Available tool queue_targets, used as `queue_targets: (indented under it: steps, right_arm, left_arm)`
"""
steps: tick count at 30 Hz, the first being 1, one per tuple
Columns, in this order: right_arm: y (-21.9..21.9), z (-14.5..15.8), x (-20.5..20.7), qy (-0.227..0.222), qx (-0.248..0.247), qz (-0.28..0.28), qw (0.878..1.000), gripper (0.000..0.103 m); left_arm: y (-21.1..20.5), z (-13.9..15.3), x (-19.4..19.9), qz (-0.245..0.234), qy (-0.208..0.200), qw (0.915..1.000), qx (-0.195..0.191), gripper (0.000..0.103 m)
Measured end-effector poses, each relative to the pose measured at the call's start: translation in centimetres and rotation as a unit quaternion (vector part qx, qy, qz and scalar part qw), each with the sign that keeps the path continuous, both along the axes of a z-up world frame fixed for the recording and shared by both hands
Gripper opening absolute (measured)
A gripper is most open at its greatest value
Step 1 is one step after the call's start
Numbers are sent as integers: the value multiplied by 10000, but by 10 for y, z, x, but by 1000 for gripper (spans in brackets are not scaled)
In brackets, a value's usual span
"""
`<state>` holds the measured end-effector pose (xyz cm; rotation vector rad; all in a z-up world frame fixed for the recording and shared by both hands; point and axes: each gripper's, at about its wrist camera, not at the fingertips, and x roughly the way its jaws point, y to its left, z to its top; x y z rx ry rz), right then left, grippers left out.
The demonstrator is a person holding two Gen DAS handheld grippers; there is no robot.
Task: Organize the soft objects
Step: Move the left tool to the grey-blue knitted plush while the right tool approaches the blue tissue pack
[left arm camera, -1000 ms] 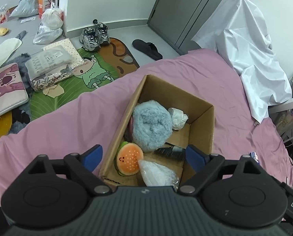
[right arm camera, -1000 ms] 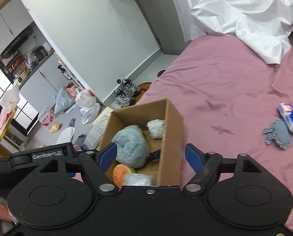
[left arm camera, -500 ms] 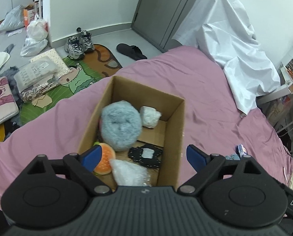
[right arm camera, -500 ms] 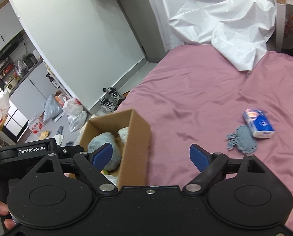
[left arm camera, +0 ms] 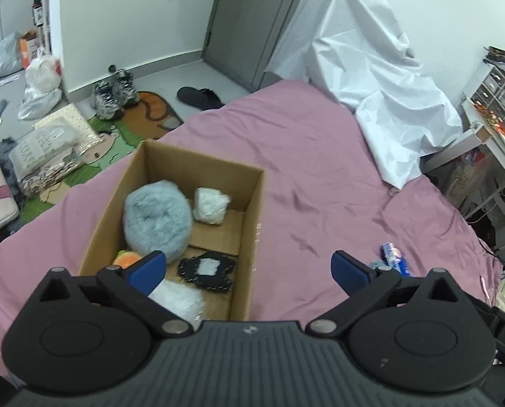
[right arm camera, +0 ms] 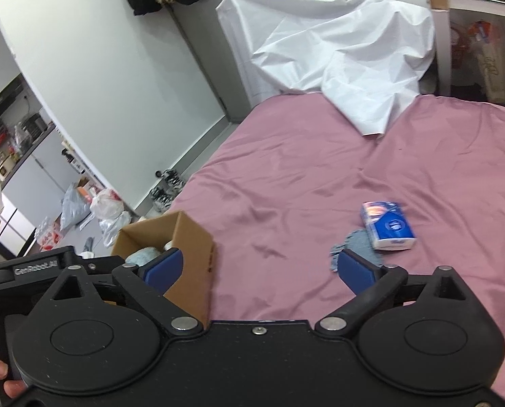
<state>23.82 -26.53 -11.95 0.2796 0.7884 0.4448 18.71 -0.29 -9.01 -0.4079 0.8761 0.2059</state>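
**Both grippers empty above the bed, box half filled**

The left gripper (left arm camera: pixel 249 268) hung over the pink bedsheet (left arm camera: pixel 313 169) with its jaws spread wide and nothing between them; its left blue fingertip (left arm camera: pixel 149 266) overlapped the near end of the cardboard box (left arm camera: pixel 252 224) in the view. The open box sat on the bed near its floor-side edge. Inside lay a fluffy grey-blue plush (left arm camera: pixel 156 222) against the left wall, a white crumpled soft bundle (left arm camera: pixel 210 205) just beside it toward the far end, a black knitted piece with a white patch (left arm camera: pixel 206 269) on the box floor, an orange plush (left arm camera: pixel 127 257) mostly hidden under the grey-blue one, and a white fuzzy item (left arm camera: pixel 178 300) at the near end.

The right gripper (right arm camera: pixel 257 268) also had its jaws wide apart and held nothing — the box (right arm camera: pixel 188 257) showed behind its left fingertip. Well apart from the box, out on the sheet, a blue-and-white tissue pack (right arm camera: pixel 388 225) lay touching a grey-blue knitted cloth (right arm camera: pixel 354 246), which sat just beyond the right fingertip (right arm camera: pixel 357 269). A crumpled white sheet (right arm camera: pixel 337 54) was heaped at the far end of the bed. On the floor past the bed's edge were a pair of sneakers (left arm camera: pixel 113 93) and a black slipper (left arm camera: pixel 200 96).
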Motion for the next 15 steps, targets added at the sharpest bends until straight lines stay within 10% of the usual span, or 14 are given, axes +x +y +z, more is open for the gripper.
queue_targets:
  steps: [15]
  right_arm:
    - [-56, -28, 14, 296, 618, -664, 9954, 103]
  left_arm:
    - [-39, -5, 24, -426, 45, 9991, -53, 103]
